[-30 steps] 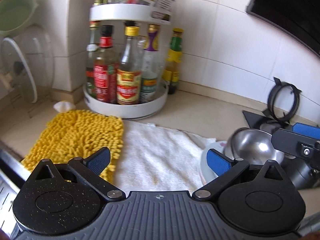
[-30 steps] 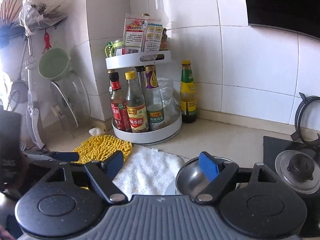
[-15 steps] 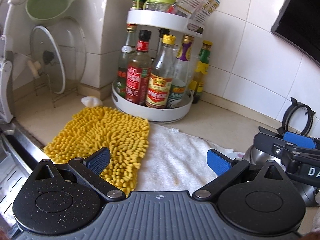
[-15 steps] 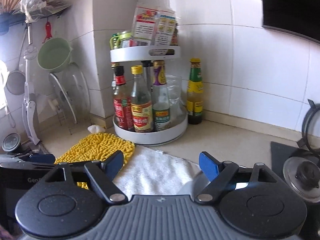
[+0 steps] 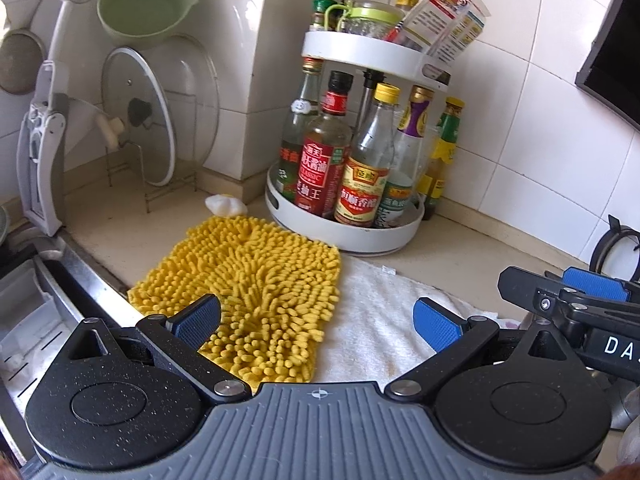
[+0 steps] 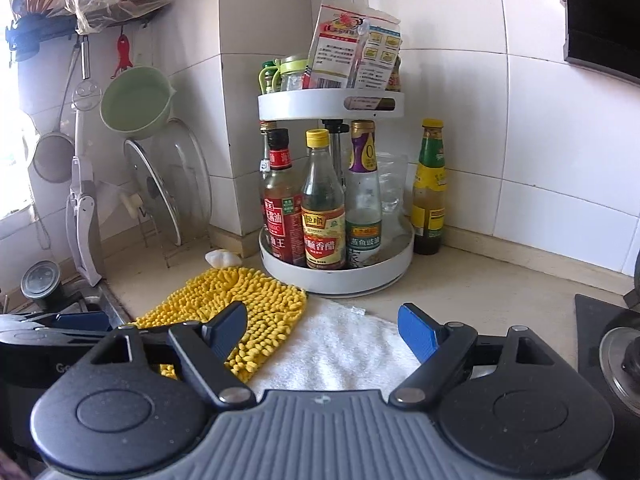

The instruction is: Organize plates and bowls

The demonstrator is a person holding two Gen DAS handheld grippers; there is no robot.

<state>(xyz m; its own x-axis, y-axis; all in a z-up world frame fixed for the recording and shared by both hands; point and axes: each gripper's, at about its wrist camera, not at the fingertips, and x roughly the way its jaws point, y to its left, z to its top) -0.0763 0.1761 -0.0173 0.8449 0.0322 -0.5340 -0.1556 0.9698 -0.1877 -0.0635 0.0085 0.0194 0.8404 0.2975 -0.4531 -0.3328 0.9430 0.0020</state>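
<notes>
Both tools hover with jaws wide apart and nothing between them: the left tool above the yellow mat, the right tool above the white towel just beside that mat. Behind the mat stands the white bottle rack on the table. A green bowl hangs on the wall left of the rack, above a glass lid. Other plates or bowls cannot be made out.

left tool: black speckled housings, blue ribbed pads, grey ridged base, silver pivot screws
right tool: same build
</notes>
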